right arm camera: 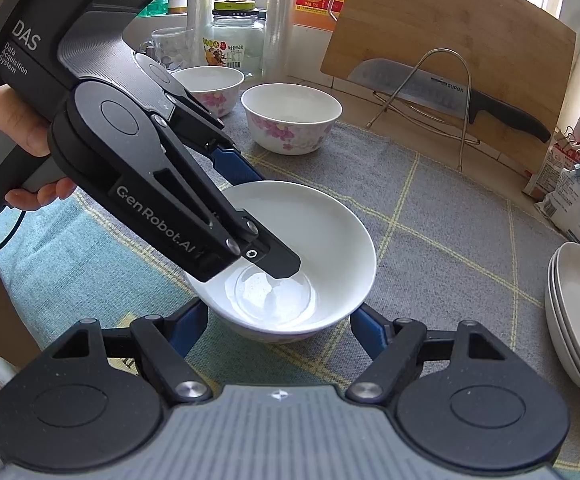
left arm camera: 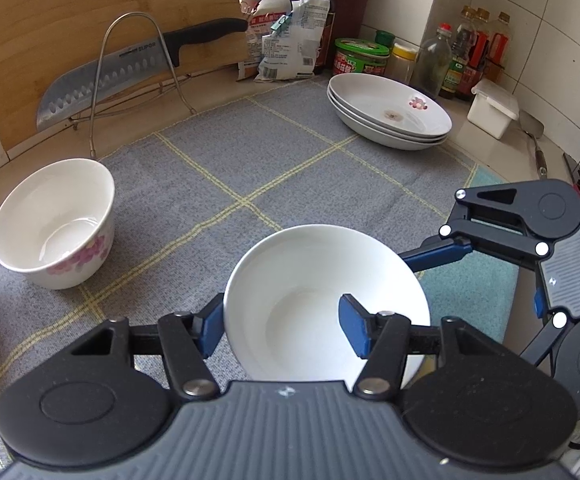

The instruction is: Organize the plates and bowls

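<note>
A plain white bowl (left arm camera: 309, 272) (right arm camera: 321, 240) sits low over the grey checked cloth (left arm camera: 250, 160). My left gripper (left arm camera: 282, 328) (right arm camera: 262, 220) is shut on its wall, one finger inside and the other against the outside. My right gripper (right arm camera: 278, 330) straddles the bowl's lower body with a blue finger (left arm camera: 437, 254) pressed on each side. Two floral bowls (right arm camera: 290, 120) (right arm camera: 210, 84) stand at the cloth's far edge; the nearer of them (left arm camera: 54, 224) also shows in the left wrist view. A stack of three shallow white plates (left arm camera: 389, 108) (right arm camera: 577, 312) rests at the other corner.
A large knife (left arm camera: 102, 76) leans in a wire rack (left arm camera: 130, 60) against an upright cutting board (left arm camera: 90, 0). Bags, jars and sauce bottles (left arm camera: 469, 52) line the tiled back wall. A white lidded box (left arm camera: 493, 108) stands beside the plates. A hand (right arm camera: 18, 132) holds the left gripper's handle.
</note>
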A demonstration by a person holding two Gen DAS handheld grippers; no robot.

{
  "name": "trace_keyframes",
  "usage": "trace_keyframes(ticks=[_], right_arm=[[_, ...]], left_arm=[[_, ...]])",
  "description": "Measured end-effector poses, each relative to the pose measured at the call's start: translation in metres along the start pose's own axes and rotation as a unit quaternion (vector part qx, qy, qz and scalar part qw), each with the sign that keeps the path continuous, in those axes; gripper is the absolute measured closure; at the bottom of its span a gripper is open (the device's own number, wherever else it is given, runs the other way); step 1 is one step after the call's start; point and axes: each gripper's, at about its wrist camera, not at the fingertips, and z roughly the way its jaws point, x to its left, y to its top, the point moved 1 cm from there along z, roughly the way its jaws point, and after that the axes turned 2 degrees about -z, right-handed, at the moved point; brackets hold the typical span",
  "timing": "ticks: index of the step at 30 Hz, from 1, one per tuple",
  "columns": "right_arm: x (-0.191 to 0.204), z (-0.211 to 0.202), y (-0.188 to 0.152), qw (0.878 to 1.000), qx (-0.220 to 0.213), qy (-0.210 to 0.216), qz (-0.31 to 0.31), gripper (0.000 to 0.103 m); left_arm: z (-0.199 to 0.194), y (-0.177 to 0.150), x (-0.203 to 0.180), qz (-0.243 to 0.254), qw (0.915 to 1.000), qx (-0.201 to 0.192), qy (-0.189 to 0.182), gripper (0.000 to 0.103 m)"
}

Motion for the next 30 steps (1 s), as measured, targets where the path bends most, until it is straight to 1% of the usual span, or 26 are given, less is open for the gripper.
trace_keyframes(ticks=[3, 5, 6, 7, 8, 10, 11, 15, 22, 25, 27, 30], right_arm=[[-0.001, -0.001, -0.001, 1.0, -0.001, 0.002, 0.002, 0.021], [-0.001, -0.001, 0.0, 1.0, -0.002, 0.005, 0.004, 0.02], [-0.002, -0.002, -0.001, 1.0, -0.002, 0.007, 0.007, 0.019], [-0.002, -0.003, -0.001, 1.0, -0.005, 0.006, 0.01, 0.016], [-0.003, -0.004, -0.001, 1.0, -0.01, 0.003, 0.011, 0.009], [-0.004, -0.008, 0.0, 1.0, -0.021, 0.005, 0.015, 0.001], [-0.005, -0.01, 0.0, 1.0, -0.025, 0.006, 0.018, 0.0], [-0.008, -0.014, 0.001, 0.999, -0.031, 0.005, 0.023, 0.0], [-0.015, -0.021, 0.003, 0.999, -0.035, 0.002, 0.038, 0.0], [-0.019, -0.022, 0.006, 0.999, -0.034, -0.002, 0.043, 0.0], [-0.022, -0.021, 0.009, 0.998, -0.033, -0.005, 0.043, 0.0], [-0.024, -0.021, 0.014, 0.998, -0.035, -0.011, 0.043, 0.0]], left_arm=[[0.0, -0.001, 0.0, -0.004, 1.0, -0.003, -0.005, 0.037], [-0.002, -0.001, -0.002, -0.001, 0.9999, -0.012, -0.004, 0.017], [-0.004, -0.001, -0.003, 0.002, 0.9998, -0.019, -0.002, 0.013], [-0.006, -0.001, -0.004, 0.005, 0.9997, -0.025, -0.002, 0.009], [-0.008, -0.001, -0.005, 0.006, 0.9996, -0.029, 0.0, 0.006], [-0.012, -0.001, -0.005, 0.007, 0.9993, -0.036, 0.006, 0.005], [-0.014, -0.001, -0.005, 0.006, 0.9992, -0.039, 0.011, 0.005], [-0.025, -0.006, -0.002, -0.01, 0.9977, -0.058, 0.032, 0.004], [-0.051, -0.022, 0.012, -0.07, 0.9909, -0.089, 0.074, 0.001], [-0.057, -0.03, 0.021, -0.091, 0.987, -0.091, 0.096, 0.001], [-0.058, -0.035, 0.029, -0.101, 0.9846, -0.086, 0.114, 0.001], [-0.06, -0.043, 0.037, -0.105, 0.9821, -0.085, 0.131, 0.001]])
